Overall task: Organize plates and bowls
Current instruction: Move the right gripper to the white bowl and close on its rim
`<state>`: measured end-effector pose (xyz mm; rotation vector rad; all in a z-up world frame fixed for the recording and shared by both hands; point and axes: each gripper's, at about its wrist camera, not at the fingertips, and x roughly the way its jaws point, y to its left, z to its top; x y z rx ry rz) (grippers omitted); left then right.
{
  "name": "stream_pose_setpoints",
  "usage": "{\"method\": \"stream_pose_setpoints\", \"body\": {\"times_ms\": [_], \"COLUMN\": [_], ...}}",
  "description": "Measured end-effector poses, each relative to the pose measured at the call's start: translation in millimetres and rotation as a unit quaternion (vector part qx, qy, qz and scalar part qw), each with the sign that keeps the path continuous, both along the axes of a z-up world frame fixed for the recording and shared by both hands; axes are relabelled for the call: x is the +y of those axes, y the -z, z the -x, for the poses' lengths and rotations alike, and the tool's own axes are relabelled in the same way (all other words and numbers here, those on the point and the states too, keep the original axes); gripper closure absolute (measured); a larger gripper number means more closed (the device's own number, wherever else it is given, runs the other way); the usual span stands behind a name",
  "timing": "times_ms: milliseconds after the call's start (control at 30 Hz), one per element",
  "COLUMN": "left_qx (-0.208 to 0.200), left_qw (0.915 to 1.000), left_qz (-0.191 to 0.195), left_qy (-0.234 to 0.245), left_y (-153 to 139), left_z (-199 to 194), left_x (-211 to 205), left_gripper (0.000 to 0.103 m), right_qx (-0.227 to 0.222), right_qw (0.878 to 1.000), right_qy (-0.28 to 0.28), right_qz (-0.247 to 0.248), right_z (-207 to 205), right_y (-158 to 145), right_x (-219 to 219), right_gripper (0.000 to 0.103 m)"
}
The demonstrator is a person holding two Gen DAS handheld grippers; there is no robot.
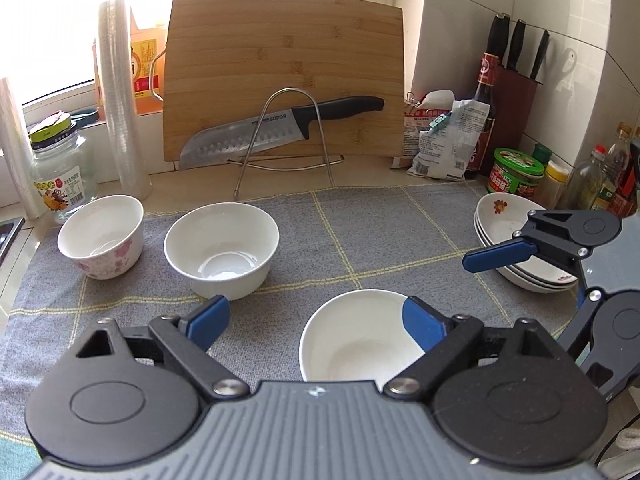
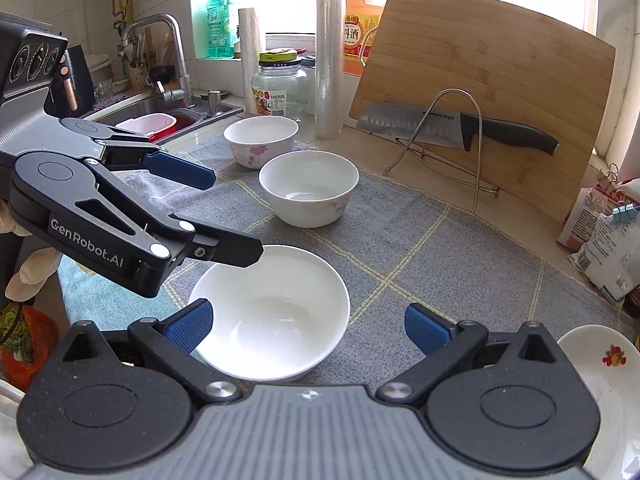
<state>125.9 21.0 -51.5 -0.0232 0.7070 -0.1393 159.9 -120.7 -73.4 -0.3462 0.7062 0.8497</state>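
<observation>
Three white bowls stand on a grey checked cloth (image 1: 360, 232). The near plain bowl (image 1: 352, 340) (image 2: 276, 312) sits just in front of both grippers. A second plain bowl (image 1: 222, 250) (image 2: 308, 188) and a pink-flowered bowl (image 1: 102, 236) (image 2: 260, 140) stand further back left. A stack of flowered plates (image 1: 516, 248) (image 2: 604, 376) lies at the right. My left gripper (image 1: 316, 320) is open and empty, its right finger over the near bowl's rim. My right gripper (image 2: 308, 328) is open and empty, its left finger at that bowl's edge.
A bamboo cutting board (image 1: 284, 72) with a knife (image 1: 280, 124) on a wire rack stands behind the cloth. A glass jar (image 1: 60, 176) and plastic cup stacks (image 1: 120, 100) are at the back left, bottles and packets (image 1: 452, 140) at the right. A sink (image 2: 160, 116) lies left.
</observation>
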Motion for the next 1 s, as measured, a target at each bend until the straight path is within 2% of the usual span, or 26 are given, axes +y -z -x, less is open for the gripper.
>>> {"method": "stream_pose_setpoints", "body": {"times_ms": [233, 433, 567, 733, 1000], "left_qx": [0.001, 0.004, 0.003, -0.007, -0.008], "left_qw": [0.9990, 0.9976, 0.9978, 0.9981, 0.9985], "left_qz": [-0.012, -0.038, -0.043, -0.050, -0.052], "left_qy": [-0.044, -0.057, -0.051, -0.036, -0.015], "left_y": [-1, -1, 5, 14, 32], "left_z": [10, 5, -8, -27, -53], "left_x": [-3, 15, 34, 52, 73], "left_gripper": [0.010, 0.010, 0.010, 0.010, 0.010], "right_qx": [0.011, 0.020, 0.023, 0.051, 0.070], "right_qw": [0.999, 1.000, 1.000, 0.997, 0.995], "right_qy": [-0.028, -0.013, 0.013, 0.048, 0.067], "right_qz": [-0.012, -0.011, -0.009, -0.010, -0.018], "right_z": [-15, -36, -51, -68, -92], "right_y": [-2, -7, -12, -16, -22], "right_x": [-7, 0, 10, 27, 61], "right_gripper": [0.000, 0.000, 0.000, 0.000, 0.000]}}
